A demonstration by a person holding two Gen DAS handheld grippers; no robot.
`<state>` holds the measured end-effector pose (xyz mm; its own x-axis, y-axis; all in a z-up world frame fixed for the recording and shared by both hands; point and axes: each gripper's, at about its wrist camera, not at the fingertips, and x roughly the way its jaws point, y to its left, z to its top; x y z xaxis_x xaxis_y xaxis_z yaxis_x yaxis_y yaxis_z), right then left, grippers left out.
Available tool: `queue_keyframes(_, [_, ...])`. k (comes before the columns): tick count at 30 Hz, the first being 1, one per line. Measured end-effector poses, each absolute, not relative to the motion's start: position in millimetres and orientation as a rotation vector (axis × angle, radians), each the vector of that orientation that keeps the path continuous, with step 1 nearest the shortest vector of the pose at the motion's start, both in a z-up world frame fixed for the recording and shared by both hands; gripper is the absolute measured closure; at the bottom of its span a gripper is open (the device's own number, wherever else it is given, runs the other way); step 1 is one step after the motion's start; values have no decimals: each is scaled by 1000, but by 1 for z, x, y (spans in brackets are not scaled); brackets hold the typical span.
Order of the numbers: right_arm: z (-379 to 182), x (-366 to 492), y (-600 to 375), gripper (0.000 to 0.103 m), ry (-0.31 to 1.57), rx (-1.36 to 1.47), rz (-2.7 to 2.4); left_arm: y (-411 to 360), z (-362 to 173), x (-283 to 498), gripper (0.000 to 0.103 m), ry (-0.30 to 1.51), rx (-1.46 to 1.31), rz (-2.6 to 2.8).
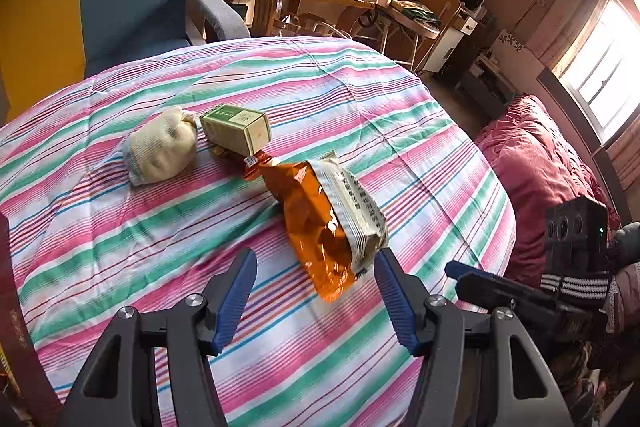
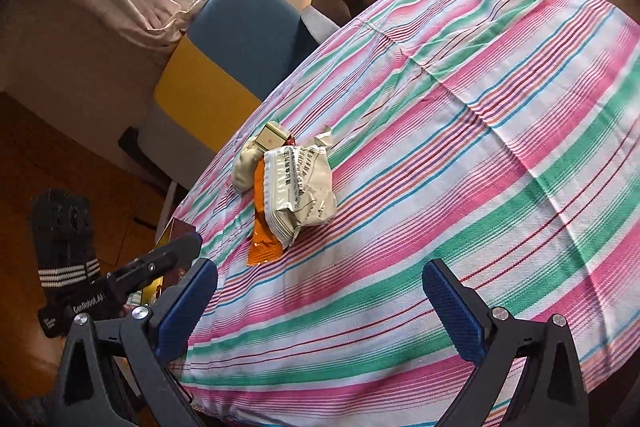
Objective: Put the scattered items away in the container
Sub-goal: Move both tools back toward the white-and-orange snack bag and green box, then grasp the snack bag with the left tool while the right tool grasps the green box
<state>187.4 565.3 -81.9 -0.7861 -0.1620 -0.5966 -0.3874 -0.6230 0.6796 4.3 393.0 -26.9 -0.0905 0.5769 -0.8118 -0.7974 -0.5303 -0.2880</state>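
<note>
We judge this to be the approach to a first pick: nothing is held, and the scattered items lie together on the striped worktop (image 1: pixel 360 99) ahead of both tools.

The left gripper (image 1: pixel 316 281) has its jaws spread wide and empty. The near end of the orange snack packet (image 1: pixel 308 223) hangs just ahead of the gap between them, nearer the right-hand jaw, and the white printed packet (image 1: pixel 356 211) lies on top of it, almost level with that jaw's tip. We cannot tell whether that jaw touches the wrapper. Further ahead and to the left of the jaws sit the small green box (image 1: pixel 236 129) and, beside it, the rolled cream cloth (image 1: pixel 164 151).

The right gripper (image 2: pixel 320 293) also has its jaws wide apart with nothing between them. It stands back from the pile, which lies ahead and left of its gap: white printed packet (image 2: pixel 300 187) uppermost, orange snack packet (image 2: pixel 262 239) poking out beneath.

No container is plainly in view. A dark red edge (image 1: pixel 16 327) at the far left of the left wrist view may be part of one, but we cannot say.

The next move, as we see it, calls for the left jaws to slide forward around the two packets and close gently. The foil is slippery and crumpled, and the upper packet could slide off.
</note>
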Motion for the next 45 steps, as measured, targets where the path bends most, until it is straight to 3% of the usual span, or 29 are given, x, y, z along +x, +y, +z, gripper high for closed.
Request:
queue_keyframes(10, [-80,173,584,0,1361,-918,2571,435,-62,-22,41,211,-1274,1721])
queue_keyframes(19, [-99,103,607,0,1695,-870,2554,435,-76,-19,47,161,-1296,1661])
queue_keyframes(29, [-109,72,559,0,1952,-970,2588,364,-61,-23,47,61,-1320,1772])
queue_keyframes(32, [-107,63,529,0,1953,-1058,2644,332,-58,-20,47,55,-1321,1851])
queue_keyframes(37, [-87,44,499,0,1611,-1214,2726,288,-57,-18,50,72,-1306,1960])
queue_keyframes(45, [-35,-8,512,0,642,-1232,2690,255,-62,-17,46,51,-1297,1962])
